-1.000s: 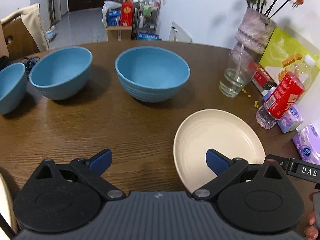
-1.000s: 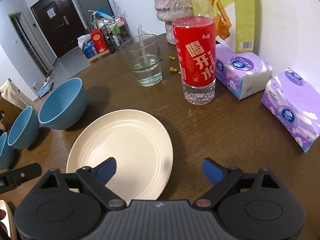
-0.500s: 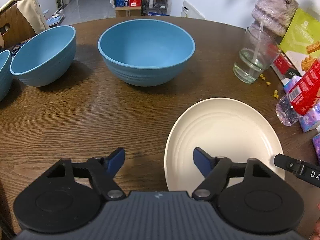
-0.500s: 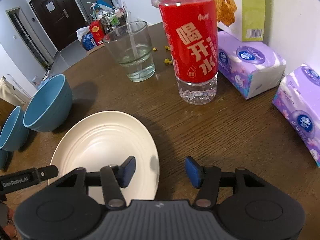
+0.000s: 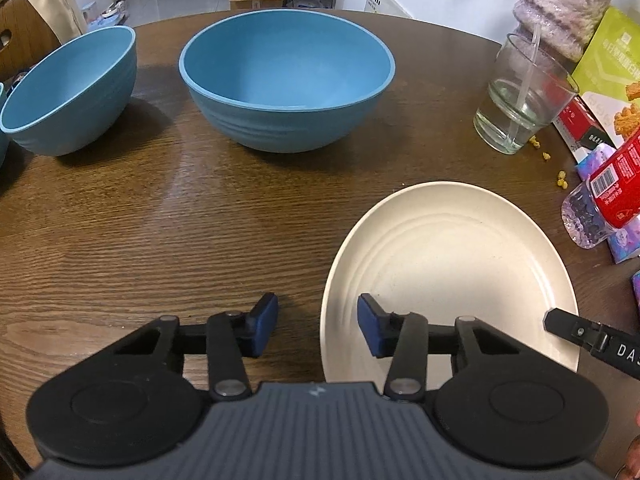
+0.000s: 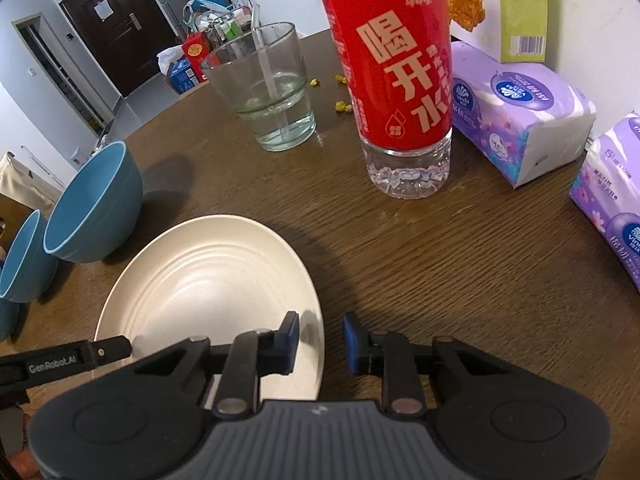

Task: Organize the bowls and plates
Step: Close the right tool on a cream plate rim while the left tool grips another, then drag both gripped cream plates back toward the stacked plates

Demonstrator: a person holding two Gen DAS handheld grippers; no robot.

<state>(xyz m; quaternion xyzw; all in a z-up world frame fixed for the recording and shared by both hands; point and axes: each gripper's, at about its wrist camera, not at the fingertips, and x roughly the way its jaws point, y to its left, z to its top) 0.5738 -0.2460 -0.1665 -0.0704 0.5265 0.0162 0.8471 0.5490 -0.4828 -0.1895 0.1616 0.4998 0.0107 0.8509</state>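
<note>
Item 1, left tool: I am holding it low over the wooden bench, jaws partly parted and clasping nothing; one pad is hanging over the bare wood and the other over the near left rim of the cream plate, so the rim is sitting in the gap between them.

Item 2, right tool: I am holding it at the plate's opposite edge, jaws narrowly parted and gripping nothing, with the left pad over the plate and the right pad over the wood beyond the rim.

Item 3, cream plate: it is lying flat on the bench between my two tools, nothing on it.

Item 4, large blue bowl: it is standing upright behind the plate, apart from it.

Item 5, second blue bowl: it is sitting to the left of the large one, tipped slightly.

Item 6, glass with a straw and a little water, standing beyond the plate.

Item 7, red-labelled bottle, standing just right of the glass.

Item 8, two purple tissue packs, lying at the far right.
</note>
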